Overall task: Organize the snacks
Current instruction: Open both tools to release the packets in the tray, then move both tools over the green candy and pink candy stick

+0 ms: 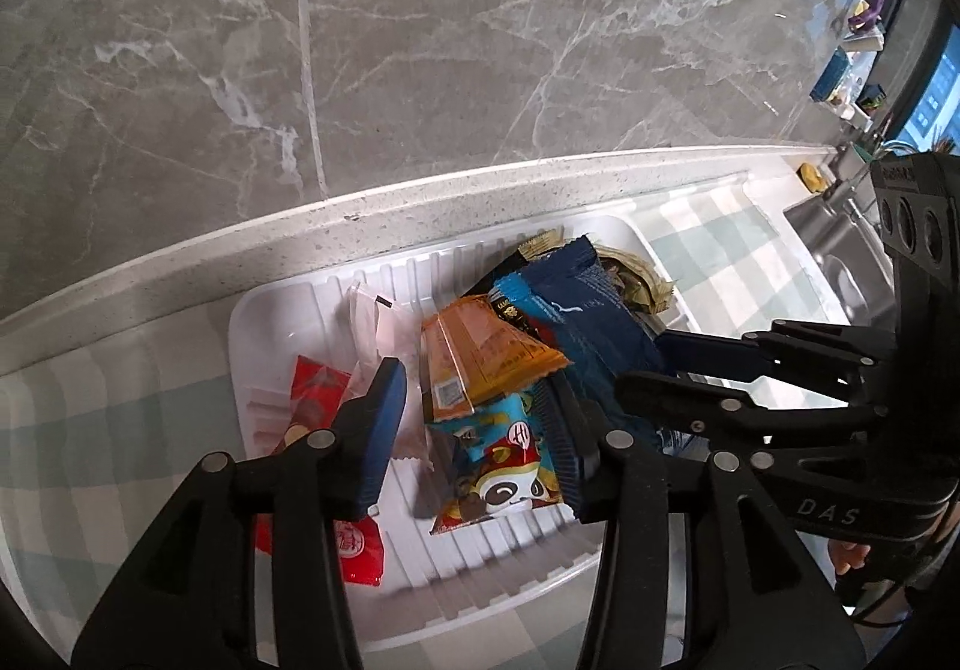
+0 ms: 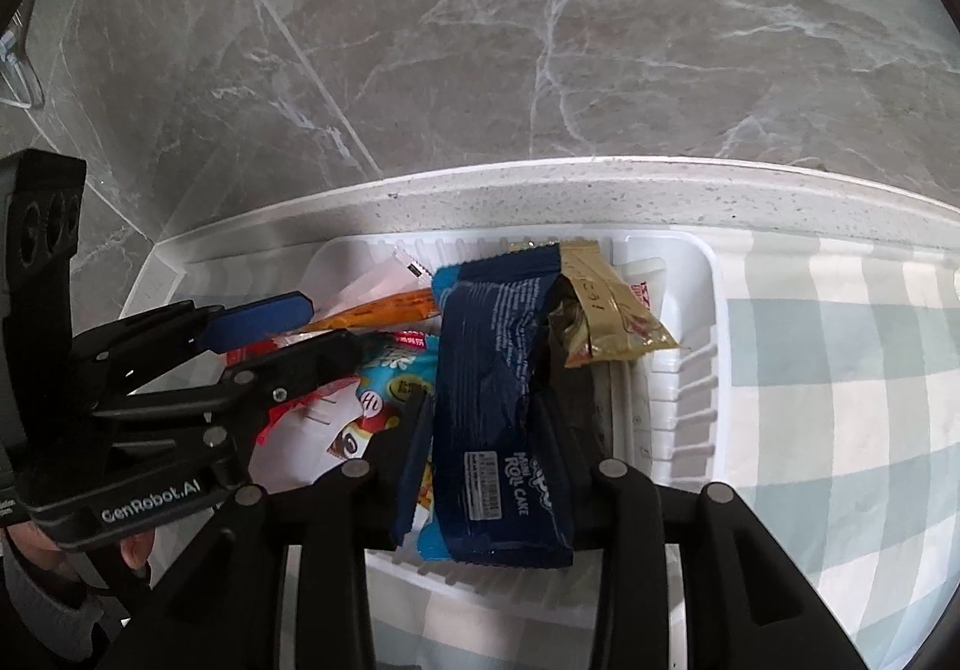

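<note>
The left gripper [image 1: 474,418] is poised low over the white tray [image 1: 264,310], its fingers parted around the panda packet [image 1: 504,466] without pressing it, probably for a release. The right gripper [image 2: 492,448] has the navy roll-cake packet [image 2: 498,400] between its fingers; a grip cannot be confirmed. All snacks are piled in the tray on the checked desk [image 2: 840,370], likely for tidy storage.

snack packets [image 1: 492,364] crowd the white tray [image 1: 270,310]; checked cloth [image 2: 840,370] beside lies free.
</note>
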`<state>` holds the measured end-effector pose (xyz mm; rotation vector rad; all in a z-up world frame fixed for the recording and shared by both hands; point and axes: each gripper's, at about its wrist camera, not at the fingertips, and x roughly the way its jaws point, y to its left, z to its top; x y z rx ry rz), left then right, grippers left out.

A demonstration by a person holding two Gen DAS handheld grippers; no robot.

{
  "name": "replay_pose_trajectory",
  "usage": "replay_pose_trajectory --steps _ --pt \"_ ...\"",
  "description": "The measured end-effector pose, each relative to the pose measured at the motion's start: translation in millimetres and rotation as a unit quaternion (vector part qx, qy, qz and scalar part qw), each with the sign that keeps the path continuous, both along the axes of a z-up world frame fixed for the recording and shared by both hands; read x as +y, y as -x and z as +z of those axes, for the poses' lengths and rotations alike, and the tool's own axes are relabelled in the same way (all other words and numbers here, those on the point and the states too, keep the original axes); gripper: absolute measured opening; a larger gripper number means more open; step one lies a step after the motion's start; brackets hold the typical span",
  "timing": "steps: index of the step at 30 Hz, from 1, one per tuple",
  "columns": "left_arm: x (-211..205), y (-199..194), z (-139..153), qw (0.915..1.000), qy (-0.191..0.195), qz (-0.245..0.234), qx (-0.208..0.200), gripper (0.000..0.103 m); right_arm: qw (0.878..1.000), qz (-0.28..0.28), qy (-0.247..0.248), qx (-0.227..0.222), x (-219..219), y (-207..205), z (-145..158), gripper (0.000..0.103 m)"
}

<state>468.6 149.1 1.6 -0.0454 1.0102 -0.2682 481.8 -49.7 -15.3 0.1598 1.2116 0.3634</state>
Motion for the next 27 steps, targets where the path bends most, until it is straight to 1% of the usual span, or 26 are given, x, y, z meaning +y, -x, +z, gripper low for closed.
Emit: replay_pose_trajectory --steps 10,16,22,27 --pt "13.5 33.1 24.3 0.9997 0.013 0.007 -0.018 0.043 0.999 -0.021 -0.018 -0.017 -15.0 26.3 25.4 0.039" --pt "16.9 66.0 37.0 0.9996 0.012 0.001 -0.027 0.043 0.999 -0.027 -0.026 -0.021 -25.4 61.0 38.6 0.041" --pt "12.9 100.6 42.0 0.9995 0.006 -0.014 -0.028 0.044 0.999 -0.026 -0.018 -0.024 -32.2 97.4 48.6 0.041" --pt "6.6 128.5 44.8 0.9992 0.002 -0.028 -0.028 0.044 0.999 -0.026 -0.011 -0.022 -34.8 125.0 51.2 0.042"
